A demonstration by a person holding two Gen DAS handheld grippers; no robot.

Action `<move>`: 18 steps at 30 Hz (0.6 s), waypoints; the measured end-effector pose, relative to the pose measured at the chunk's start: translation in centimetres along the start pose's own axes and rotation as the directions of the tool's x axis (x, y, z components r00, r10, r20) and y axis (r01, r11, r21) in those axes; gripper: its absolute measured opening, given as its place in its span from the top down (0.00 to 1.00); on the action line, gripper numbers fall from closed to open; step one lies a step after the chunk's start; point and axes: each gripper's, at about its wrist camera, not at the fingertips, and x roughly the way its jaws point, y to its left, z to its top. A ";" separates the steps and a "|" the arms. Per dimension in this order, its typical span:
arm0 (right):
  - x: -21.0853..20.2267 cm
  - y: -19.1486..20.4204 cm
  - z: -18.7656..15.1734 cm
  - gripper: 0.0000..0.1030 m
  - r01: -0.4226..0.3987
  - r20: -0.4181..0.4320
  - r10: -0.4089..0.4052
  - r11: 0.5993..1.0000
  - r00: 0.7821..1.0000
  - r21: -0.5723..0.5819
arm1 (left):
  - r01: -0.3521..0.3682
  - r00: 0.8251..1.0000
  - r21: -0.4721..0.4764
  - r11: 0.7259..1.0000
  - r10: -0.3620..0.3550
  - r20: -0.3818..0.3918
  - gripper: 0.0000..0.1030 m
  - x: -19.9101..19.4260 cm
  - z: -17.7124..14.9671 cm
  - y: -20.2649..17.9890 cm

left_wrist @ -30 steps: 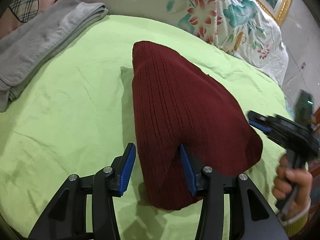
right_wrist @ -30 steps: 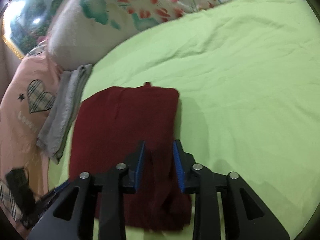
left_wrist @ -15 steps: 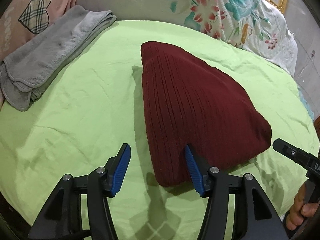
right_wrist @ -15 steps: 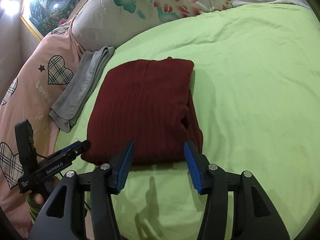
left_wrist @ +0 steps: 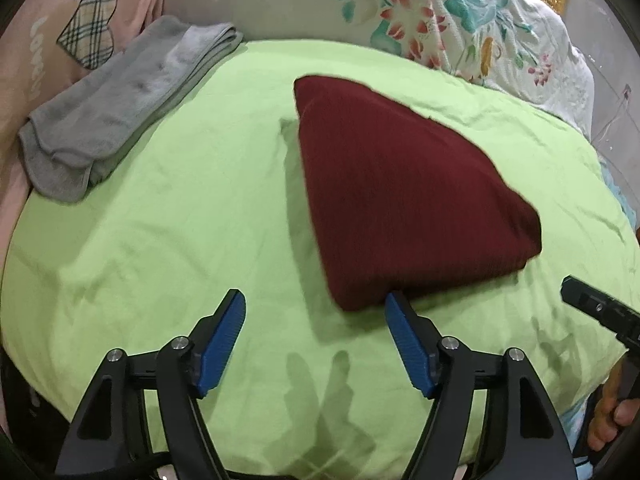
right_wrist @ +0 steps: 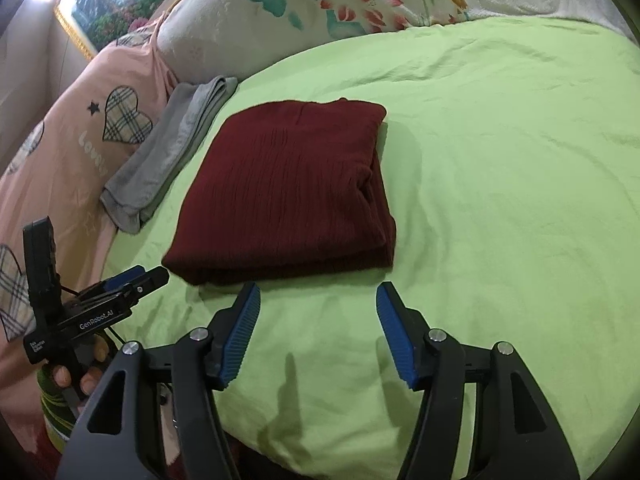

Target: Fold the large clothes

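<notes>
A dark red knitted sweater (left_wrist: 400, 192) lies folded into a thick rectangle (right_wrist: 288, 192) on the green bed sheet (left_wrist: 180, 220). My left gripper (left_wrist: 314, 300) hovers just in front of its near corner, jaws opening, with only sheet between the blue pads. In the right wrist view my right gripper (right_wrist: 318, 292) sits just short of the sweater's front edge, jaws also opening, nothing between them. The left gripper (right_wrist: 136, 280) shows at the lower left of the right wrist view, held by a hand. The right gripper's tip (left_wrist: 592, 308) shows at the right edge of the left wrist view.
A folded grey towel (left_wrist: 120, 108) lies at the sheet's far left edge, beside a pink cover with plaid hearts (right_wrist: 124, 120). A floral quilt (left_wrist: 440, 28) is bunched along the back. Bare green sheet (right_wrist: 500, 180) stretches to the right of the sweater.
Both grippers have let go of the sweater, opened wider and pulled back toward the near edge of the bed. The sweater stays folded and flat.
</notes>
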 end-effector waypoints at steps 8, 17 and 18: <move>-0.4 1.3 -2.6 0.27 0.057 -0.023 -0.061 0.989 0.998 -0.136 | -0.056 0.996 -0.016 0.998 0.054 -0.073 0.28 0.3 -5.3 1.5; -0.1 2.3 -4.0 0.23 0.042 -0.062 -0.056 0.979 0.997 -0.202 | -0.030 0.999 -0.039 0.999 0.029 -0.033 0.27 -0.6 -7.5 1.7; -0.1 2.3 -4.1 0.23 0.042 -0.064 -0.056 0.979 0.996 -0.199 | -0.010 1.000 -0.055 0.998 0.009 -0.012 0.26 -1.2 -7.8 1.6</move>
